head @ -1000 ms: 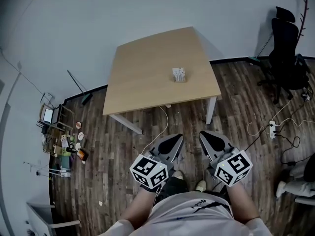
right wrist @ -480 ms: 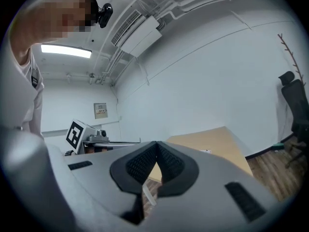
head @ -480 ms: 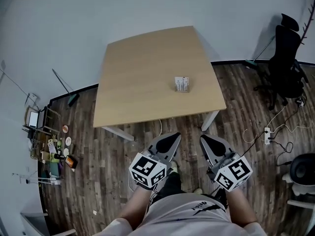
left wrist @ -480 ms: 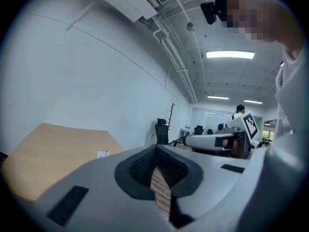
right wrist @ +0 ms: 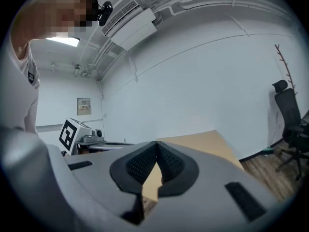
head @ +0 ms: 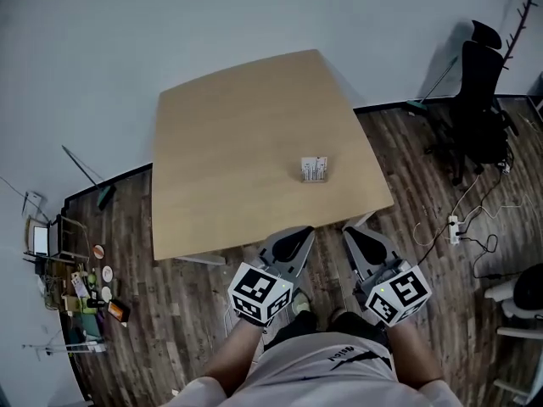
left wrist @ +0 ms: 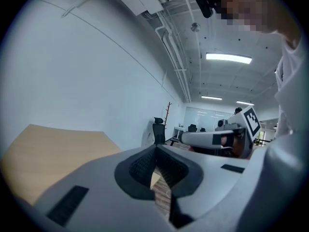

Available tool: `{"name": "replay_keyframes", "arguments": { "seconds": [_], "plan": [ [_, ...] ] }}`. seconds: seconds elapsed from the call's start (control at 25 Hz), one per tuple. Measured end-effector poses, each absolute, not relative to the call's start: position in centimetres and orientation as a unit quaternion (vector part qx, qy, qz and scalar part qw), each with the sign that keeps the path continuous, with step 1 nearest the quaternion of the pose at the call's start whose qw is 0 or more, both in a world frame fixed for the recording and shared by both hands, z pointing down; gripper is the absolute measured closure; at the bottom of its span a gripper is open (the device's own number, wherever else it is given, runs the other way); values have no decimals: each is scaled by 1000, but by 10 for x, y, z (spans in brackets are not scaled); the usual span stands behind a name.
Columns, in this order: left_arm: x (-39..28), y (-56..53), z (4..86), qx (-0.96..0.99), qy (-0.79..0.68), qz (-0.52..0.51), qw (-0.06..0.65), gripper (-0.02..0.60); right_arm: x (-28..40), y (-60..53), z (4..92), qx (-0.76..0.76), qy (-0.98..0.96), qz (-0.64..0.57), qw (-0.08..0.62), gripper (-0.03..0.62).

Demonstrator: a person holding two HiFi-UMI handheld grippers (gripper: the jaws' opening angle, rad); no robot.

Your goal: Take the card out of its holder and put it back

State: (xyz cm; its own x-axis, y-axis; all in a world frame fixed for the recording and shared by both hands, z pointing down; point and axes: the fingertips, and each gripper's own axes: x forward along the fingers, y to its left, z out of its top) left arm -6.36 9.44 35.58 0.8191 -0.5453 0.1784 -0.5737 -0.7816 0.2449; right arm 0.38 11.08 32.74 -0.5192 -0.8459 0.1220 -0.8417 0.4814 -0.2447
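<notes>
The holder point(head: 313, 169) stands on the surface point(head: 221, 142), up-frame of the left gripper point(head: 288, 242) and right gripper point(head: 363, 242) (both closed, empty), roughly between them.

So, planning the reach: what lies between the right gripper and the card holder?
Only bare table, in the head view, between right gripper and card holder.

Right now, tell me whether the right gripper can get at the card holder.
Probably yes: only bare table lies between the right gripper and the card holder, though it hangs short of it at the near edge, jaws shut.
</notes>
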Motion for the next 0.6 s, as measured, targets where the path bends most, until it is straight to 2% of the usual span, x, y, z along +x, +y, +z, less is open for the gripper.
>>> {"name": "replay_keyframes", "arguments": {
  "seconds": [0.6],
  "plan": [
    [-47, -12, 400, 935, -315, 92, 134, 569, 28, 2, 350, -460, 876, -146, 6, 580]
  ]
}}
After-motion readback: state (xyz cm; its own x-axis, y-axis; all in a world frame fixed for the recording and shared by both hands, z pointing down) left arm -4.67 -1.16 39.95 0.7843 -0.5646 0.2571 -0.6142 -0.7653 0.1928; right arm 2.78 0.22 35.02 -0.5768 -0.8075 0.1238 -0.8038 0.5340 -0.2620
